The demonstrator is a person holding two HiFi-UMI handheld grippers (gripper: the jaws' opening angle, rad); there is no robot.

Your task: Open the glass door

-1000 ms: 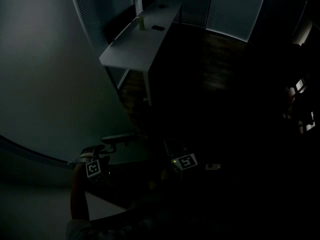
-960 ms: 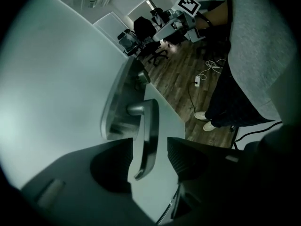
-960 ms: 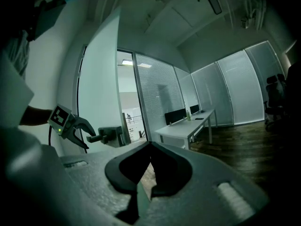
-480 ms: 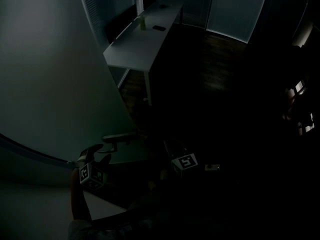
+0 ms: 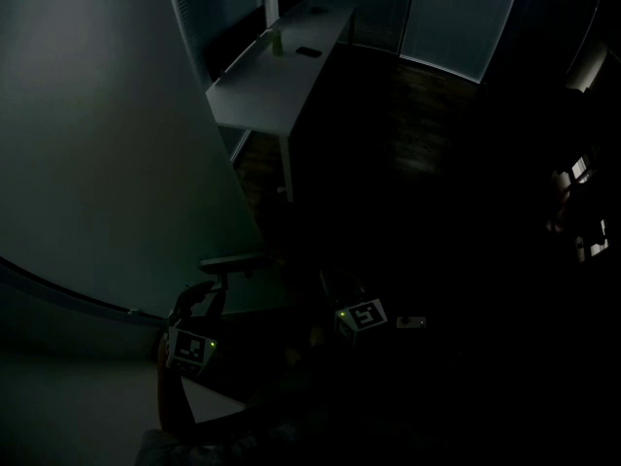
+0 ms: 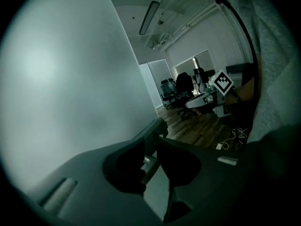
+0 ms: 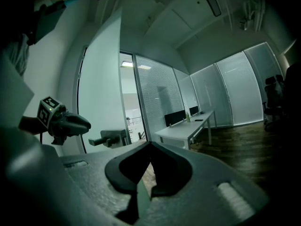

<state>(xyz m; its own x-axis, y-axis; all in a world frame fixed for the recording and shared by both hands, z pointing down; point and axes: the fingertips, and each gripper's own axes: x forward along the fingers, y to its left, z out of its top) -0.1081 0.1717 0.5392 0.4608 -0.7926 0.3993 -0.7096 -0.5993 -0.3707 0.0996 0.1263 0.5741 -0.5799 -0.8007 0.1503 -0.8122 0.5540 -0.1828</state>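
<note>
One door handle — just beside left gripper, jaws clear

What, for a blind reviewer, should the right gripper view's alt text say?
Dim office: the right gripper, dark fingers together and empty, fills the foreground. At left, the left gripper, its fingers just closing with nothing between them, hovers beside the grey lever handle of a tall frosted glass door; a long white desk stands beyond.

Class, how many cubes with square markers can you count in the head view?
2. The left cube is low left, below the door handle; the right cube is low centre. Darkness could hide others.
</note>
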